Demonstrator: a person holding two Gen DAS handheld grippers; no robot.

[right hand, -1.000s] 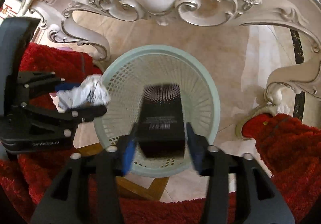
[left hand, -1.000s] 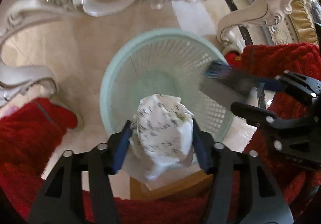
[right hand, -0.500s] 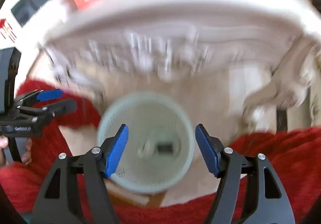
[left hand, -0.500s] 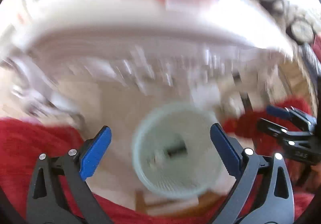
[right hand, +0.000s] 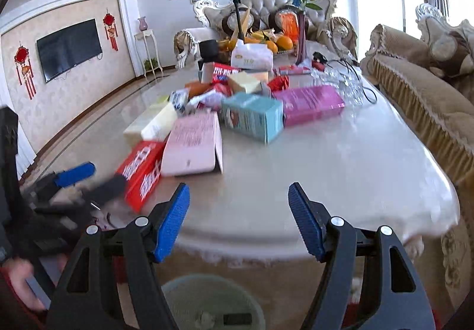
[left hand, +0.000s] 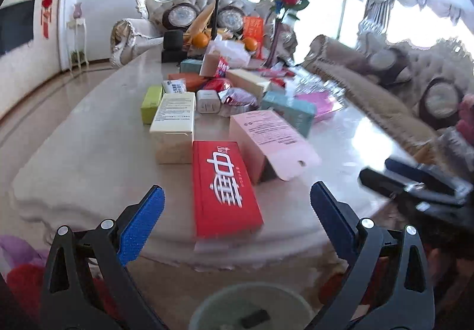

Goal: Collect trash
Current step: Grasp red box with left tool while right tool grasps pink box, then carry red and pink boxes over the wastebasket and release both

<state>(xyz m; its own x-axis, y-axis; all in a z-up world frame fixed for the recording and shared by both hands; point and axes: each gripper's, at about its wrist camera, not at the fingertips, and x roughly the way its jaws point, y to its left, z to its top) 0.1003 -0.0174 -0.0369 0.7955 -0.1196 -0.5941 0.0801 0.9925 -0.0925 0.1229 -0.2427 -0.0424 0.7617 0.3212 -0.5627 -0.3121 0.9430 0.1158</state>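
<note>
Both loads lie in the basket [left hand: 251,307]; my left gripper [left hand: 237,220] wide, right gripper [right hand: 239,219] half-open, both empty. Next: red box [left hand: 223,186] at table [left hand: 89,158] edge.

Bright living rm: ornate sofa [right hand: 266,1], wall TV [right hand: 69,47], marble table [right hand: 355,170].

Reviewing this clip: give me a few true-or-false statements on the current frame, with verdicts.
1. Both tongs, left and right, are empty. True.
2. The red box lies near the table edge. True.
3. The pink box sits in the basket. False: it lies on the table beside the red box.
4. The basket is on the tabletop. False: it stands below the table edge.
5. The left tongs are shut. False: open wide.
</note>
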